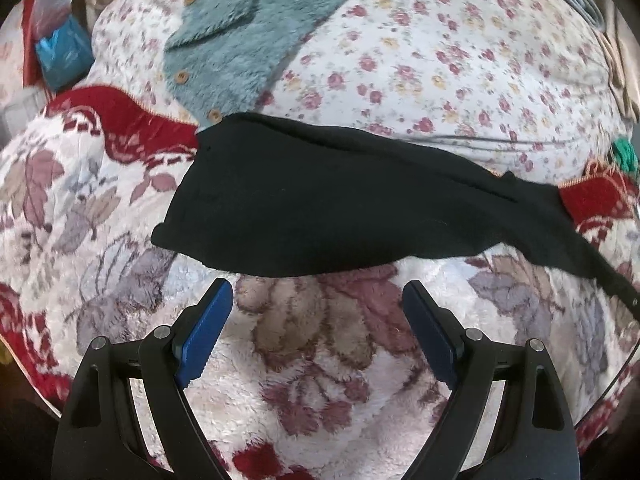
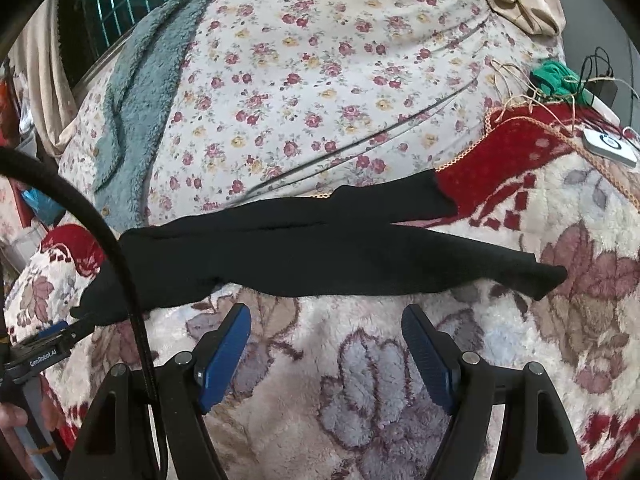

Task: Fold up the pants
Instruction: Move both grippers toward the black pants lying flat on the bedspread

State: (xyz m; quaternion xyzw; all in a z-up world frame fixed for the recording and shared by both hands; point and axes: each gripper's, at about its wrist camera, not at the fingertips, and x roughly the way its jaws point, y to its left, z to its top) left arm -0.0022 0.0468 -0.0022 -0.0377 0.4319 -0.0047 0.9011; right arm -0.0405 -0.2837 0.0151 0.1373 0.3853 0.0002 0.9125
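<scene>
Black pants (image 1: 304, 208) lie flat across a fluffy flower-patterned blanket (image 1: 320, 360), waist end to the left, legs running right. In the right wrist view the pants (image 2: 320, 256) stretch from left to right and the two leg ends split apart at the right. My left gripper (image 1: 318, 312) is open and empty, just short of the pants' near edge by the waist. My right gripper (image 2: 326, 336) is open and empty, just short of the near edge at the legs. The left gripper also shows at the left edge of the right wrist view (image 2: 48, 344).
A teal fleece garment (image 1: 248, 36) lies on a small-flowered sheet (image 1: 460, 60) behind the pants. A white device (image 2: 608, 146), cables and a green item (image 2: 556, 78) sit at the far right. A black cable (image 2: 108, 240) crosses the left of the right wrist view.
</scene>
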